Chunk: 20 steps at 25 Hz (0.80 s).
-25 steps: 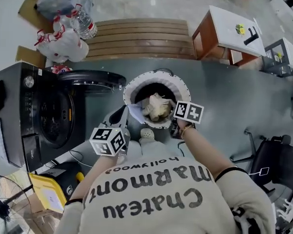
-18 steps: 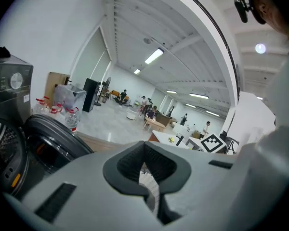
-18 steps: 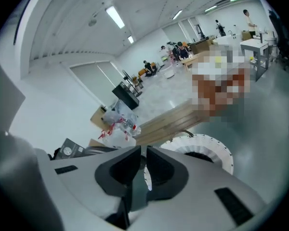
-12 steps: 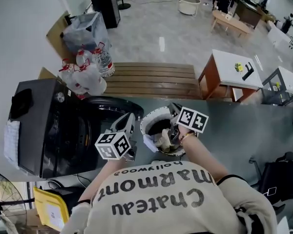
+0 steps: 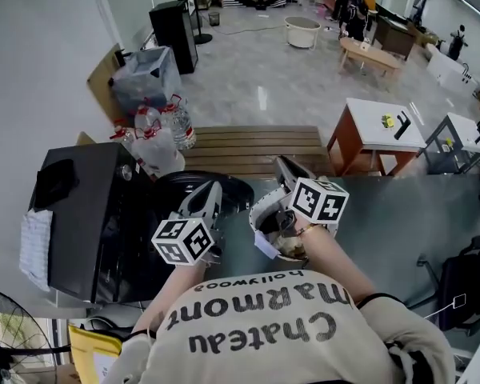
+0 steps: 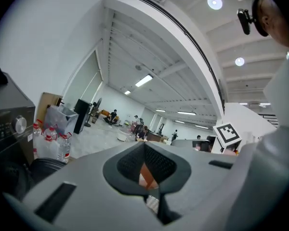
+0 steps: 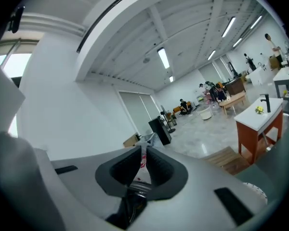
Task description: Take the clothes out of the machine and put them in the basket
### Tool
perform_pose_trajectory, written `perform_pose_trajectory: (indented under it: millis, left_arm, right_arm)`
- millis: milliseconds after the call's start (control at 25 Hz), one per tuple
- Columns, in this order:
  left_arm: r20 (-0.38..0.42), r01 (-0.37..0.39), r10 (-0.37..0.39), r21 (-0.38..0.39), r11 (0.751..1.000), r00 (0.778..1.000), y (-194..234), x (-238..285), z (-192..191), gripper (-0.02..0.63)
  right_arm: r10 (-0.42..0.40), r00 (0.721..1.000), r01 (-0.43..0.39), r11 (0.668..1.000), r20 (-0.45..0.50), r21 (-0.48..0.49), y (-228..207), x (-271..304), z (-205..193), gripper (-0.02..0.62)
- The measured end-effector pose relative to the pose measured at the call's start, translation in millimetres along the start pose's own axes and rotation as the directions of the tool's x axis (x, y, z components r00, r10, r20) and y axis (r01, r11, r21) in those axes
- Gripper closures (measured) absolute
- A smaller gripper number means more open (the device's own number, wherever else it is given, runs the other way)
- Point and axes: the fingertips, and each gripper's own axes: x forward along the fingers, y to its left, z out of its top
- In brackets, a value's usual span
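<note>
Two grippers are held up in front of the person, both about level and both empty. The left gripper has its jaws pressed together, and its own view shows only the room beyond the tips, no cloth. The right gripper is the same: jaws together with only a thin slit, nothing caught in it. The clothes that I can see lie in the white basket, which stands on the floor just beside the open door of the black machine. Inside the machine it is dark, so I cannot tell whether anything is left there.

I think the main danger is at the basket's near rim. A pale piece seems to hang over that edge, and it could slide out to the floor if an arm brushes it or if more clothes are dropped on top. The basket is also very near the door, so a low reach toward the machine could knock it or strike the door. If clothes remain in the dark opening, closed jaws would only push them; they must open first.
</note>
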Motion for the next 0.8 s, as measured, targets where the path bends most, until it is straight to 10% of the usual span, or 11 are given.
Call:
perform_pose_trajectory:
  millis: [800]
  left_arm:
    - [-0.032, 0.096, -0.096, -0.006, 0.995, 0.995, 37, -70, -7, 0.598]
  right_arm:
    - [-0.085, 0.996, 0.087, 0.985, 0.016, -0.147, 86, -33, -60, 0.541]
